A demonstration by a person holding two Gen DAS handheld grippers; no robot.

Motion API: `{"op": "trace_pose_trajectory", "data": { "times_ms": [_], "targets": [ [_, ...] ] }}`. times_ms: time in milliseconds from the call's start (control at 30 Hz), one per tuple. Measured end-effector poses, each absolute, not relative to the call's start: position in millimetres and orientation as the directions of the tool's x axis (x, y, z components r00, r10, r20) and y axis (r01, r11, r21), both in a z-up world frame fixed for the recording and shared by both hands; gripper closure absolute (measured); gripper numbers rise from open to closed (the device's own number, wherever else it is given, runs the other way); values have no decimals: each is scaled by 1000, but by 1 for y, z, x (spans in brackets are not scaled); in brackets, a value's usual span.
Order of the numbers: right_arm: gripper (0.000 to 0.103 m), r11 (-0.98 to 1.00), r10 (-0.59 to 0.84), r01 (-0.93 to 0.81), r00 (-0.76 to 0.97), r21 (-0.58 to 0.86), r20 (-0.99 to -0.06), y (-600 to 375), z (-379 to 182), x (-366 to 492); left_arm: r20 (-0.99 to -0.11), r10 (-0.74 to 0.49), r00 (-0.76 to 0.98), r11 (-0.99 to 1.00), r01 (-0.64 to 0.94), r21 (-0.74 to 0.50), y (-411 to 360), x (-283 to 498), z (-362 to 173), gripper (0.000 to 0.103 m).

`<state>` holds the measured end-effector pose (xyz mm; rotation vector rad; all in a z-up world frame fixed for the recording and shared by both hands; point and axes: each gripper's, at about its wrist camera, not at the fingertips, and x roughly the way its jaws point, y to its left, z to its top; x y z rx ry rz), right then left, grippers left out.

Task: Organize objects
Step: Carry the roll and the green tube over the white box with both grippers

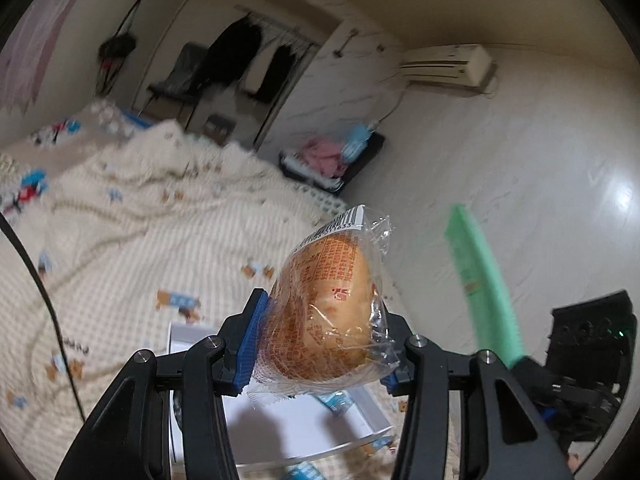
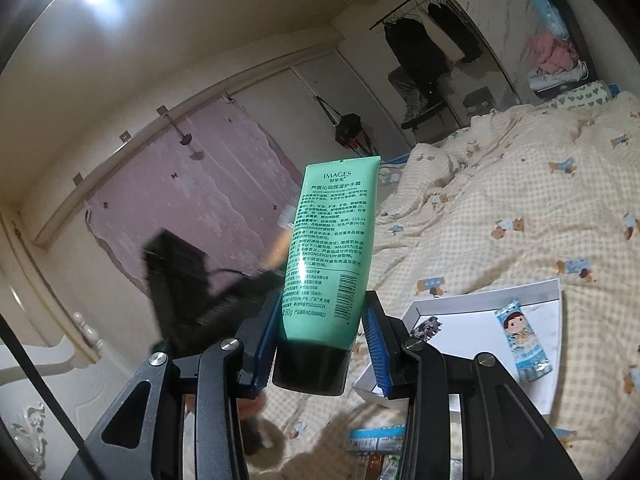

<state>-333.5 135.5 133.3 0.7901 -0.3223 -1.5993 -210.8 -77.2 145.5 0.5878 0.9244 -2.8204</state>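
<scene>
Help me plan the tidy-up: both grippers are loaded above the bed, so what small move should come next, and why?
Probably lower the left gripper, shut on the clear-wrapped golden bun, toward the white shallow tray below. The tray lies on the bed with bare space beside one blue snack packet; the right gripper holds the green tube.

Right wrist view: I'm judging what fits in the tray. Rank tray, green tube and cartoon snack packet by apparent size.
1. White tray.
2. Green tube, though it sits close to the camera, so its rank against the tray is unsure.
3. Cartoon snack packet.
</scene>
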Motion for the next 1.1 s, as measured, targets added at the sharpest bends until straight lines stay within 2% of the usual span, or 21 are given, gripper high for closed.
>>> {"op": "trace_pose_trajectory", "data": {
  "times_ms": [133, 333, 467, 633, 1100],
  "targets": [
    [61, -187, -964, 742, -13, 644, -264, 134, 108, -333, -430, 10, -903, -775, 264, -574, -90, -217, 117, 51],
    [61, -197, -965, 722, -25, 663, -260, 123, 77, -344, -465, -8, -885, -781, 296, -549, -91, -230, 87, 51],
    [61, -284, -938, 726, -75, 626, -339, 116, 56, -349, -541, -77, -838, -808, 370, -459, -78, -242, 65, 51],
    [61, -373, -897, 735, -129, 567, -424, 113, 34, -356, -571, -64, -818, -822, 367, -434, -73, -248, 48, 51],
    [61, -509, -813, 704, -203, 495, -546, 115, 7, -372, -644, 1, -765, -889, 294, -351, -47, -268, 13, 51]
  ]
}}
